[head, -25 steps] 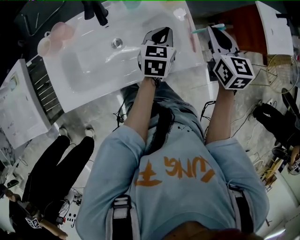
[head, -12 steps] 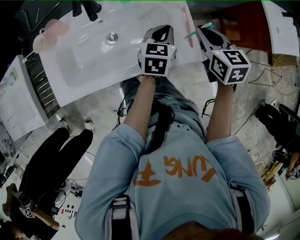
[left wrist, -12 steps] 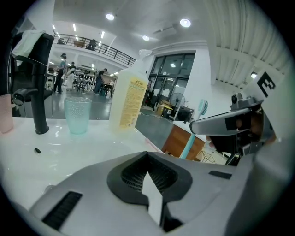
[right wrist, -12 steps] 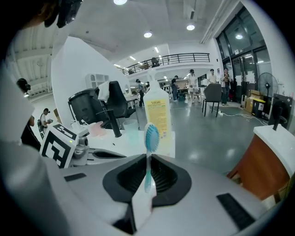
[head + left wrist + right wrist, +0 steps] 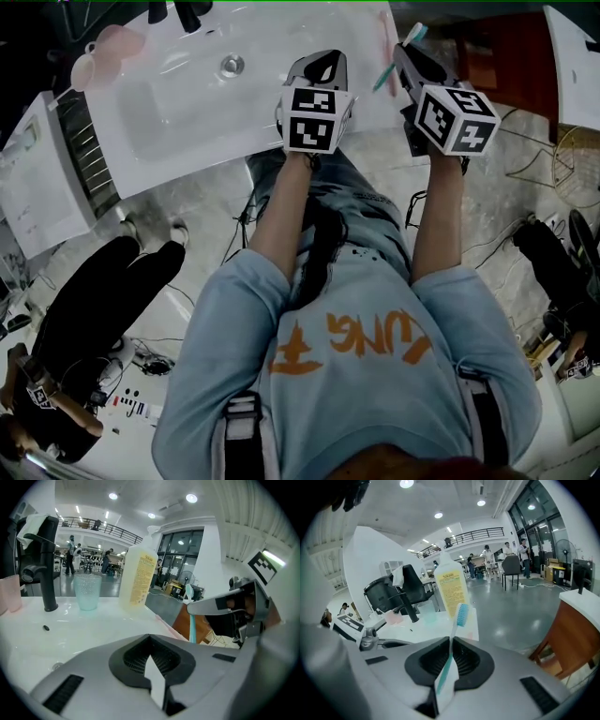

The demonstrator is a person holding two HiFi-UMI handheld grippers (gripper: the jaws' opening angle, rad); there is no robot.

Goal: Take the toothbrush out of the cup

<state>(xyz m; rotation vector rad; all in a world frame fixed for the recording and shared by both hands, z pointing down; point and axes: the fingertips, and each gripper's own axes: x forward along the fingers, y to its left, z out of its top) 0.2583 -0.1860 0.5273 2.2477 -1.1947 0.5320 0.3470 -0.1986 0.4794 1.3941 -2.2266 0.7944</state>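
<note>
Pinches a toothbrush (image 5: 455,626) in the right tool (image 5: 451,643), jaws pressed onto the lower handle. Shows a slim handle, white with a teal stripe, tilting up to a head of blue bristles, held in the air at the right end of the white sink surface (image 5: 70,634). Holds the left tool (image 5: 150,639) pressed together on nothing. Finds the translucent teal cup (image 5: 87,590) upright between the black faucet (image 5: 45,559) and a yellowish bottle (image 5: 137,573), well apart from the brush.

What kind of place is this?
Probably a washbasin mock-up in a large open hall, not a home bathroom: the white sink and black faucet face a wide floor, a balcony railing and people at desks.
</note>
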